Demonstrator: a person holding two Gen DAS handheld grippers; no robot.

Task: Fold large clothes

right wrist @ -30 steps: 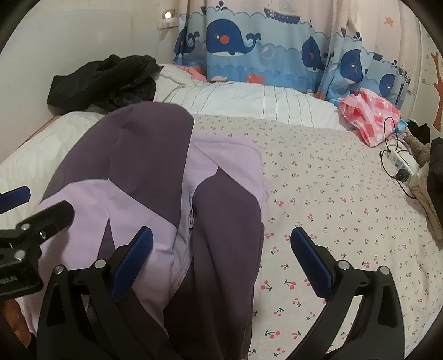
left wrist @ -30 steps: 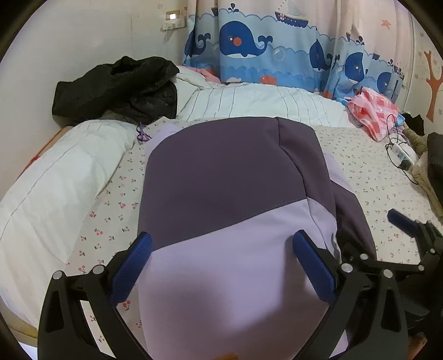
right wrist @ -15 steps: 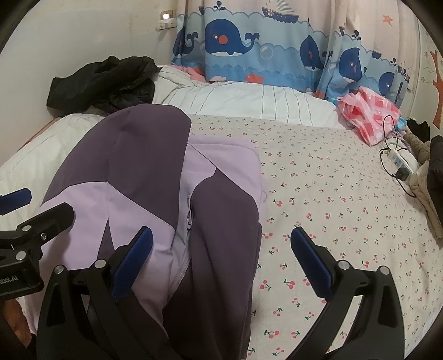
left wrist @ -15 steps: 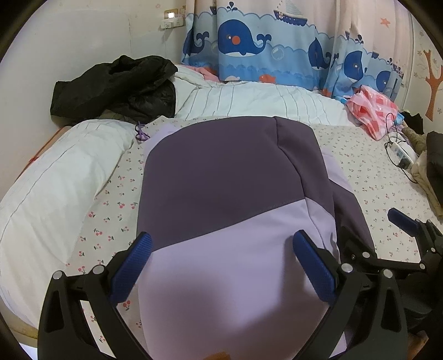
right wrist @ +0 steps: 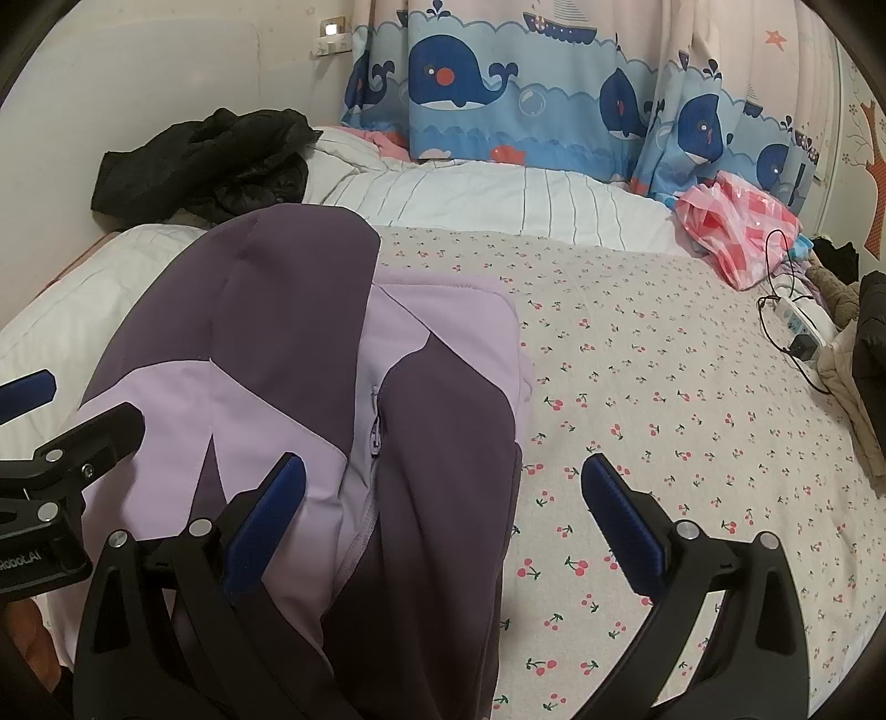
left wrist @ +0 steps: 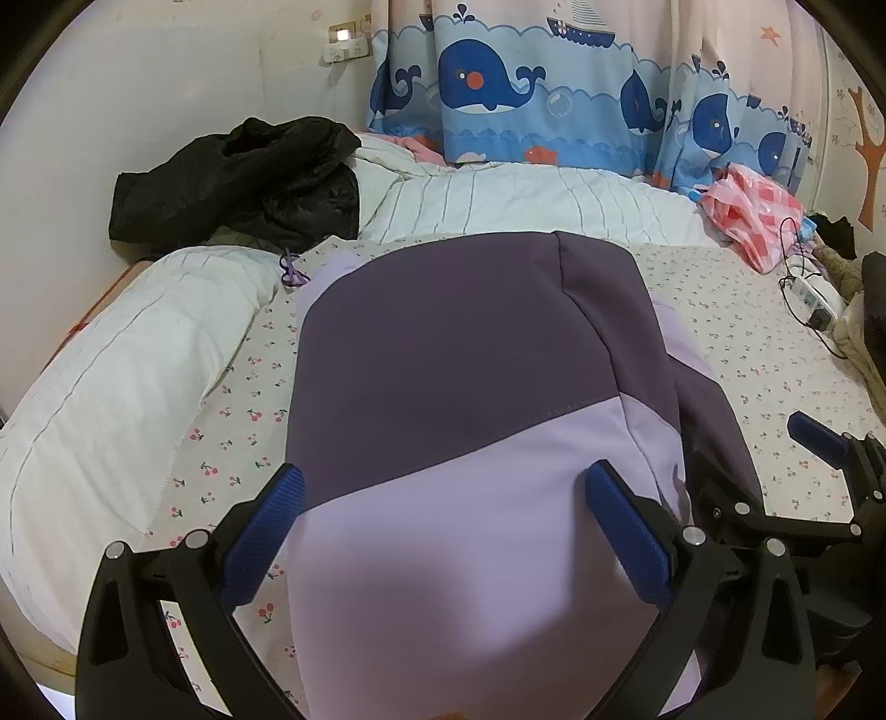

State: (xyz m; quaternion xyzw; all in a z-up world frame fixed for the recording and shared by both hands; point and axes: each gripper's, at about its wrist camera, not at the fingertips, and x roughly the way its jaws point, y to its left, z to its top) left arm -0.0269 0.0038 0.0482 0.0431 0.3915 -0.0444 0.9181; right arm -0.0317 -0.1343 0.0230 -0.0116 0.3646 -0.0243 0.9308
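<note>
one two-tone purple jacket [left wrist: 470, 399] lying partly folded on a bed, seen past two wide-open grippers

left gripper [left wrist: 443, 531]: jaws spread wide over the jacket's pale lilac panel, gripping nothing; right gripper [right wrist: 437, 515]: jaws equally wide, left finger over the jacket's zip side, right finger over bare sheet, holding nothing; the jacket lies on the near left part of the cherry-print sheet [right wrist: 692, 421]; one black garment [left wrist: 238, 177] heaped on the far left; two white striped pillows or bolsters [left wrist: 111, 376] along the left and far edges; one pink checked bag [right wrist: 736, 232] and one white power strip [right wrist: 803, 321] at the right; whale-print curtain [left wrist: 526, 94] behind; one lit wall switch [left wrist: 343, 41].
</note>
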